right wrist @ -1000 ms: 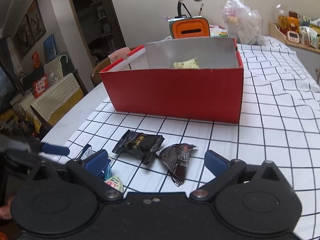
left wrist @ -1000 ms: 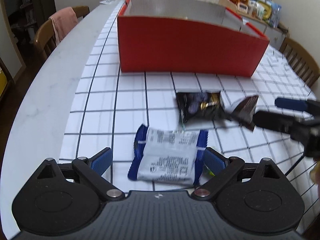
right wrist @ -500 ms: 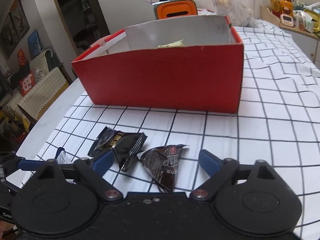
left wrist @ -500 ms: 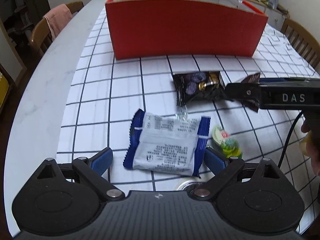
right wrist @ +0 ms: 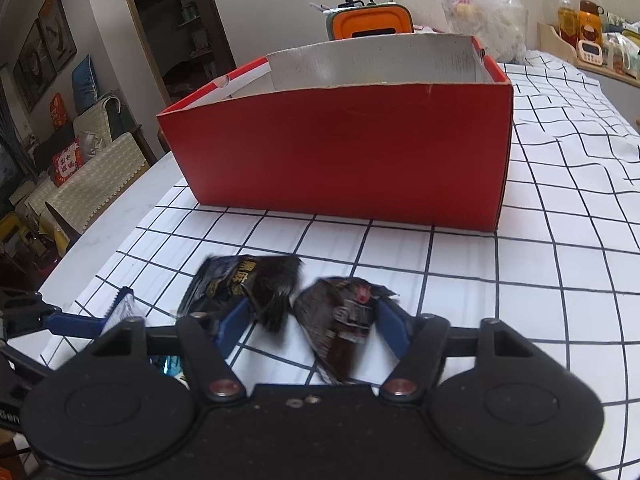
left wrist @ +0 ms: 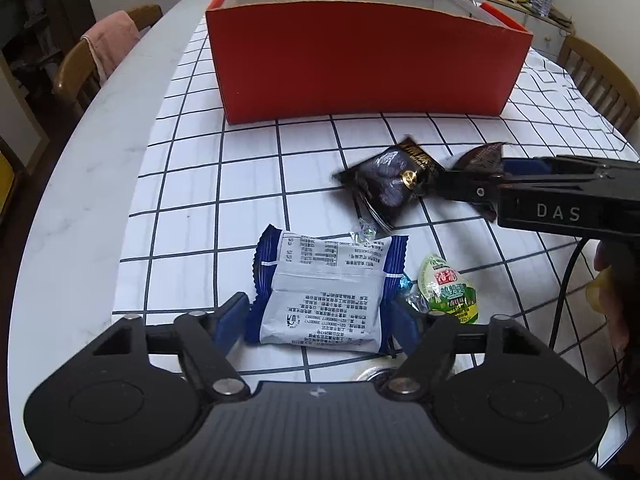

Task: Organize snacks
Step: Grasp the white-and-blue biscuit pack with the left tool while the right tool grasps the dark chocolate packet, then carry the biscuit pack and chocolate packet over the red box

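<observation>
A blue and white packet point(left wrist: 324, 300) lies at the near edge of the checked cloth. My left gripper point(left wrist: 318, 320) is closing on it, and both pads touch its blue ends. A dark brown triangular packet point(right wrist: 340, 320) sits between the fingers of my right gripper point(right wrist: 316, 326), whose jaws are closing. The right pad touches it; the left finger nudges the blurred end of a black packet point(right wrist: 236, 280). From the left wrist, the right gripper point(left wrist: 476, 178) reaches in from the right beside the black packet point(left wrist: 390, 188). The open red box point(left wrist: 360, 68) stands behind.
A green sachet point(left wrist: 448, 288) and small wrapped candies point(left wrist: 366, 234) lie beside the blue and white packet. Wooden chairs point(left wrist: 92, 60) flank the table. An orange device point(right wrist: 370, 24) and a plastic bag point(right wrist: 484, 12) stand behind the box. A hand point(left wrist: 612, 300) is at the right edge.
Both grippers' jaws have narrowed. The right gripper sank toward the table around the brown packet, and the black packet has been pushed and tilted. The left fingers now meet the blue and white packet.
</observation>
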`<state>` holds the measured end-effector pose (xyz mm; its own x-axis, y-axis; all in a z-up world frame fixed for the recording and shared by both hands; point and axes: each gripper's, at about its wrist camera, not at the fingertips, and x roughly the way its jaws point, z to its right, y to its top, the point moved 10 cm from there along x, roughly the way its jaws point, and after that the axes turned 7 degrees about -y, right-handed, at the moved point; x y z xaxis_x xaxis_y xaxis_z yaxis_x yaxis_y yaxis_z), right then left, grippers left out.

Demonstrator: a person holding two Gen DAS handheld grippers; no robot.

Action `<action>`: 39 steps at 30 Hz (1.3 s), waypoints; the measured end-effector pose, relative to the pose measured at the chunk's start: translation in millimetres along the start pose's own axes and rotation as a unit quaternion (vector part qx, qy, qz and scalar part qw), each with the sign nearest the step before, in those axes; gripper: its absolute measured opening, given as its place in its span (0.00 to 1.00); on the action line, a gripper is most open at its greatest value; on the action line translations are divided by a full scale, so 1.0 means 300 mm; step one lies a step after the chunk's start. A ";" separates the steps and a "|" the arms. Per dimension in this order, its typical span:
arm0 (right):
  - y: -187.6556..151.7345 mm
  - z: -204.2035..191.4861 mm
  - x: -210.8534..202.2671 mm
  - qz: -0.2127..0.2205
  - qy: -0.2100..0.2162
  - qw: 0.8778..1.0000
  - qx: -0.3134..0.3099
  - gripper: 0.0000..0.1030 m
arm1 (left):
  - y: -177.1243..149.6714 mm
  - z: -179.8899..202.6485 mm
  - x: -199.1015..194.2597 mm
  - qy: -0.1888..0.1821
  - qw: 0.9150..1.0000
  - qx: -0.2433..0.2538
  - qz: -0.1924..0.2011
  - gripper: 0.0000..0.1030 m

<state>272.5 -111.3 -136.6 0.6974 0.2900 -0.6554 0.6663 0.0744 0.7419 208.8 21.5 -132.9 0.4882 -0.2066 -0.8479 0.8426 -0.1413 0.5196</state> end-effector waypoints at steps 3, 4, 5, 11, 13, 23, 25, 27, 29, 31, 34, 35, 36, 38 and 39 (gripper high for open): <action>0.001 0.003 0.000 0.004 0.000 1.000 -0.001 0.51 | -0.001 0.002 -0.006 0.001 1.000 0.001 0.006 0.63; 0.001 0.004 0.000 0.005 0.000 1.000 -0.001 0.48 | 0.000 0.002 -0.006 0.001 1.000 0.000 0.008 0.63; 0.001 0.006 0.000 0.007 -0.001 1.000 0.000 0.44 | 0.001 0.001 -0.008 0.000 1.000 -0.002 0.010 0.62; 0.003 0.023 0.000 0.017 -0.002 1.000 0.011 0.33 | 0.000 -0.018 -0.022 -0.018 0.999 -0.033 0.024 0.59; 0.005 0.032 -0.001 0.021 -0.001 1.000 0.017 0.31 | -0.001 -0.027 -0.029 -0.026 0.998 -0.047 0.029 0.59; 0.017 0.062 -0.027 0.038 -0.005 0.998 0.041 0.25 | -0.006 -0.059 -0.055 -0.049 0.994 -0.090 0.047 0.57; 0.018 0.067 -0.035 0.041 -0.004 0.998 0.045 0.25 | -0.005 -0.063 -0.058 -0.053 0.993 -0.096 0.048 0.57; 0.021 0.069 -0.046 0.047 -0.003 0.998 0.048 0.25 | -0.006 -0.066 -0.062 -0.054 0.992 -0.100 0.050 0.57; 0.025 0.073 -0.055 0.051 -0.002 0.997 0.053 0.24 | -0.008 -0.067 -0.063 -0.055 0.992 -0.101 0.050 0.57; 0.021 0.071 -0.051 0.045 -0.001 0.998 0.047 0.25 | -0.009 -0.069 -0.065 -0.056 0.992 -0.103 0.051 0.56; 0.007 0.066 -0.043 0.034 -0.001 0.999 0.041 0.25 | -0.010 -0.069 -0.068 -0.057 0.992 -0.103 0.054 0.57; 0.006 0.064 -0.045 0.034 0.000 0.999 0.040 0.25 | -0.011 -0.068 -0.069 -0.058 0.992 -0.103 0.055 0.57; 0.007 0.064 -0.050 0.036 0.001 0.999 0.040 0.25 | -0.012 -0.068 -0.069 -0.057 0.992 -0.102 0.056 0.57; 0.009 0.065 -0.057 0.038 0.002 0.998 0.042 0.26 | -0.012 -0.066 -0.071 -0.058 0.991 -0.102 0.058 0.57; 0.009 0.065 -0.057 0.037 0.004 0.998 0.042 0.27 | -0.012 -0.066 -0.072 -0.059 0.991 -0.103 0.059 0.57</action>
<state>267.6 -134.7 -126.2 0.7438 0.2992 -0.5978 0.6330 -0.0278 0.7737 199.8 45.7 -118.6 0.5657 -0.3241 -0.7583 0.8161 0.0878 0.5713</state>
